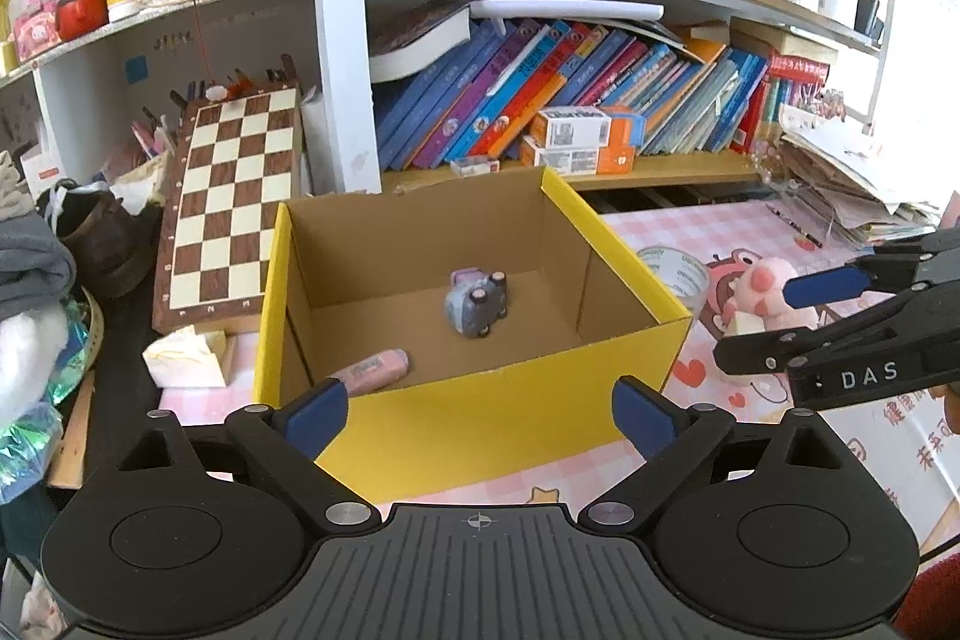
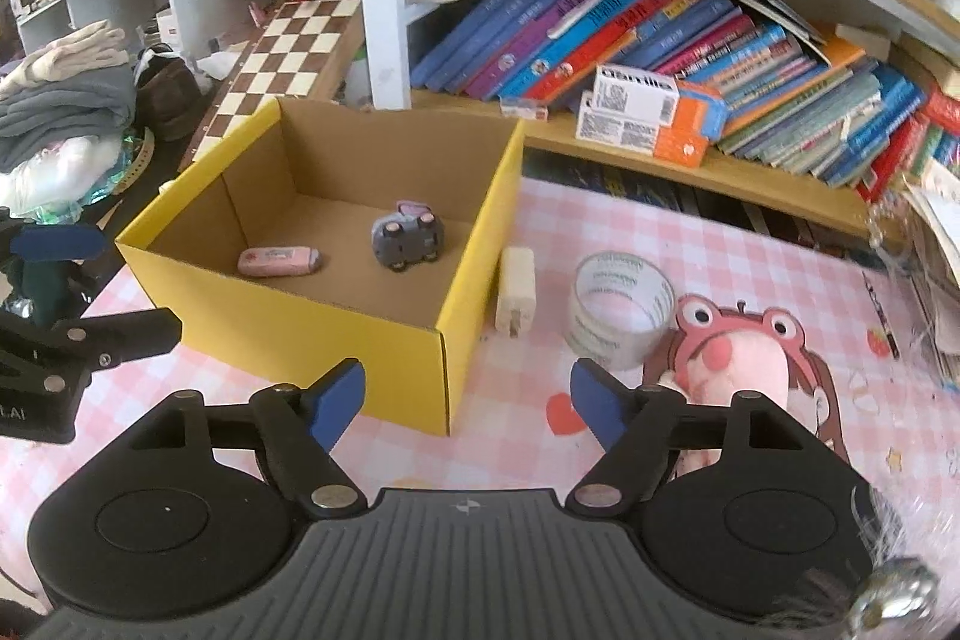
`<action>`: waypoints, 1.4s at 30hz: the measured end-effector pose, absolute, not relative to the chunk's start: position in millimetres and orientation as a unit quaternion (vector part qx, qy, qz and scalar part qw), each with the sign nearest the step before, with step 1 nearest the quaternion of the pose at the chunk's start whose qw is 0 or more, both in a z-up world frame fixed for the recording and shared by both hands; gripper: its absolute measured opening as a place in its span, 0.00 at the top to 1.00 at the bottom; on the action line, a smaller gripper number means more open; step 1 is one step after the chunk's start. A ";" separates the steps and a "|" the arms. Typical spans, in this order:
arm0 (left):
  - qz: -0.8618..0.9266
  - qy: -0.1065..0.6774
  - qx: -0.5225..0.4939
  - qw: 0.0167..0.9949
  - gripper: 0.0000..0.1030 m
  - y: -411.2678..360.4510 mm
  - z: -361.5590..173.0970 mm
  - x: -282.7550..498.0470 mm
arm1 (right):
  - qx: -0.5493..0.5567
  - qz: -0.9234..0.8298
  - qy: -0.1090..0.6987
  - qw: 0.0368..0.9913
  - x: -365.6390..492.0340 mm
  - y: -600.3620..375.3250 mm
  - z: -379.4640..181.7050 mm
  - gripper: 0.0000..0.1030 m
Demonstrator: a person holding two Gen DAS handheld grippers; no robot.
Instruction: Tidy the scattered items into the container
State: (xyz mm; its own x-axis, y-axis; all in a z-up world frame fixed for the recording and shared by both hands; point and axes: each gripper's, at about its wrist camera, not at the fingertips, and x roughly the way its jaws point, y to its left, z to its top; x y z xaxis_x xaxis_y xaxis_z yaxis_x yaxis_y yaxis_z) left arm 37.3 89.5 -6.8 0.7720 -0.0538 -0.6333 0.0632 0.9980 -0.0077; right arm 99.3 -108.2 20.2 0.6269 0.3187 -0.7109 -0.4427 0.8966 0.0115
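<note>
Right wrist view, yellow cardboard box [image 2: 336, 328], clear tape ring [image 2: 624, 310], both grippers [image 2: 468, 403] [image 1: 480, 415] spread, empty.

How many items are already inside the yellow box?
2: a pink eraser near the box's front left corner, and a grey toy car lying near the middle. The front wall may hide more.

Pink checked tablecloth [image 2: 750, 268] up front, wooden bookshelf [image 1: 678, 166] packed with leaning books [image 1: 540, 82] at the far side, chessboard [image 1: 234, 196] propped far left, bright daylight flooding in from the right
</note>
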 end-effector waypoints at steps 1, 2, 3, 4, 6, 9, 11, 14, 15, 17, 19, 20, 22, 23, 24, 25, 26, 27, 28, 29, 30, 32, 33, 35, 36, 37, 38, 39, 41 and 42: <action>-0.031 0.338 0.007 0.941 0.06 88.9 -7.3 37.3 | -0.081 0.211 0.378 0.898 98.6 -109.5 19.0 0.26; -0.030 0.339 0.007 0.940 0.06 88.3 -7.7 37.3 | -0.079 0.210 0.380 0.897 97.8 -110.8 17.8 0.26; -0.030 0.341 0.006 0.940 0.06 87.6 -8.1 37.3 | -0.076 0.209 0.382 0.897 97.1 -112.4 16.7 0.24; -0.029 0.342 0.006 0.939 0.06 87.0 -8.6 37.0 | -0.075 0.208 0.384 0.897 96.4 -113.5 15.6 0.22; -0.028 0.345 0.006 0.938 0.06 85.9 -9.4 36.4 | -0.072 0.206 0.386 0.896 94.6 -115.9 13.6 0.21; -0.026 0.349 0.005 0.937 0.06 84.8 -10.5 35.7 | -0.071 0.203 0.388 0.896 91.7 -118.6 11.3 0.20; -0.023 0.352 0.004 0.936 0.06 84.4 -11.4 35.3 | -0.070 0.201 0.389 0.896 90.0 -119.7 10.0 0.19; -0.019 0.355 0.002 0.935 0.06 83.9 -12.4 34.6 | -0.069 0.199 0.391 0.896 88.1 -121.4 8.3 0.18; -0.018 0.356 0.001 0.934 0.06 83.8 -12.6 34.4 | -0.069 0.199 0.391 0.896 87.5 -121.9 7.6 0.17; -0.017 0.357 0.000 0.934 0.06 82.8 -12.8 33.9 | -0.070 0.198 0.393 0.895 86.5 -122.5 6.3 0.17; -0.015 0.359 0.000 0.933 0.06 81.7 -12.9 33.4 | -0.070 0.197 0.395 0.895 85.7 -123.1 5.3 0.17; -0.014 0.359 -0.001 0.933 0.06 81.2 -13.0 33.1 | -0.071 0.197 0.396 0.894 85.4 -123.5 4.9 0.17; -0.013 0.360 -0.001 0.933 0.06 80.0 -13.2 32.7 | -0.071 0.197 0.397 0.894 84.8 -124.2 4.1 0.17; -0.012 0.361 -0.001 0.933 0.06 79.2 -13.2 32.6 | -0.070 0.197 0.397 0.894 84.5 -124.9 3.9 0.17; -0.012 0.361 -0.001 0.932 0.06 78.4 -13.2 32.4 | -0.070 0.197 0.397 0.893 84.2 -125.5 3.7 0.16; -0.012 0.361 -0.001 0.932 0.06 77.6 -13.2 32.2 | -0.070 0.197 0.398 0.893 83.7 -126.0 3.4 0.15; -0.011 0.362 -0.001 0.932 0.06 76.7 -13.1 32.0 | -0.070 0.197 0.398 0.893 83.3 -126.7 3.2 0.15; -0.011 0.362 -0.001 0.932 0.06 75.7 -13.1 31.8 | -0.070 0.197 0.398 0.893 82.8 -127.5 3.0 0.15; -0.011 0.362 -0.001 0.932 0.06 74.6 -13.1 31.5 | -0.069 0.197 0.398 0.893 82.3 -128.4 2.7 0.14; -0.010 0.362 -0.001 0.932 0.06 73.7 -13.2 31.3 | -0.069 0.197 0.399 0.893 81.7 -129.2 2.4 0.14; -0.010 0.363 -0.001 0.932 0.06 72.7 -13.4 31.0 | -0.069 0.197 0.400 0.893 81.3 -130.5 2.0 0.13; -0.009 0.364 -0.001 0.931 0.06 70.6 -14.0 30.7 | -0.068 0.196 0.401 0.892 80.6 -132.3 1.3 0.12; -0.009 0.365 -0.001 0.931 0.06 69.4 -14.3 30.4 | -0.068 0.196 0.401 0.892 80.2 -133.2 1.0 0.12; -0.007 0.367 -0.002 0.930 0.06 67.3 -15.2 29.5 | -0.068 0.195 0.403 0.892 79.5 -135.5 0.7 0.10; -0.006 0.368 -0.002 0.930 0.06 66.2 -15.6 29.1 | -0.068 0.195 0.403 0.892 79.0 -136.7 0.5 0.08; -0.005 0.369 -0.003 0.929 0.06 65.2 -16.1 28.7 | -0.068 0.195 0.403 0.891 78.4 -137.9 0.3 0.07; -0.005 0.370 -0.003 0.929 0.06 63.9 -16.6 28.3 | -0.068 0.195 0.403 0.891 77.9 -139.2 0.1 0.06; -0.004 0.372 -0.003 0.928 0.06 62.6 -17.1 28.0 | -0.068 0.194 0.404 0.891 77.4 -140.5 -0.4 0.05; -0.002 0.374 -0.003 0.928 0.06 60.5 -18.0 27.4 | -0.068 0.193 0.405 0.891 76.5 -143.3 -1.3 0.03; -0.001 0.375 -0.003 0.927 0.06 59.4 -18.3 27.1 | -0.068 0.192 0.406 0.891 76.2 -145.1 -1.9 0.02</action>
State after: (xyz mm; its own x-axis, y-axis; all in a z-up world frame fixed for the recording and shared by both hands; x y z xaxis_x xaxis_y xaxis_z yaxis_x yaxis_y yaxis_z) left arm 27.1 59.4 -18.3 0.7194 -0.0043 -0.6946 -0.0004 1.0000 -0.0066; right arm 76.2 -145.1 -1.9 0.5969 0.2869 -0.7493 -0.3969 0.9172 0.0350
